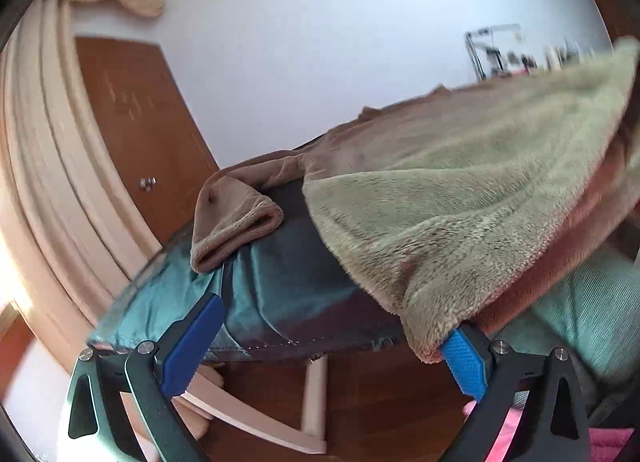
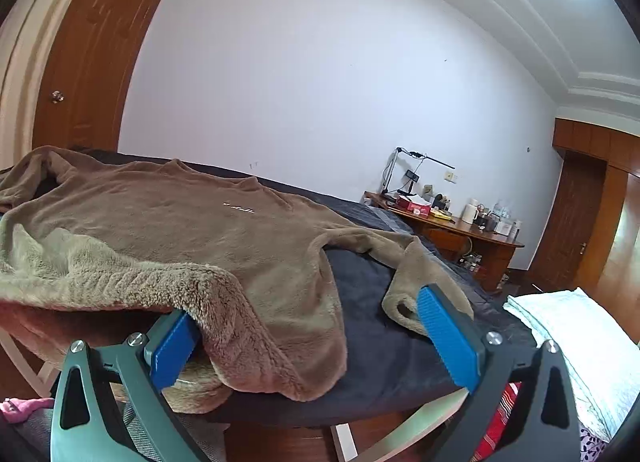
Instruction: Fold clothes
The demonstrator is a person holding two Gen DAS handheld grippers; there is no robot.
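**Both my claws spread at the hem of the brown fleece top**

My left gripper [image 1: 332, 346] has its blue pads [image 1: 466, 362] wide apart. The right-hand pad sits under the lifted hem of the brown fleece top [image 1: 460, 189], touching the fabric, while the other pad stands apart over the teal cloth [image 1: 276, 282] that covers the table. Nothing is pinched between them. The hem here is turned up, showing its paler, fuzzy side. One sleeve [image 1: 236, 217] lies bunched on the cloth, near the far left edge.

My right gripper [image 2: 320, 338] is spread just as wide. Its left-hand pad [image 2: 174, 350] is tucked under the raised hem, and the other pad stands just beside the cuff of the second sleeve [image 2: 416, 282]. From this view the top lies spread across a dark cloth [image 2: 384, 326] on the table, chest up, with a small pale mark near the middle, its neck toward the far wall.

Beyond it stands a wooden desk [image 2: 460, 229] crowded with small things, and a brown door [image 2: 96, 45] on the left.
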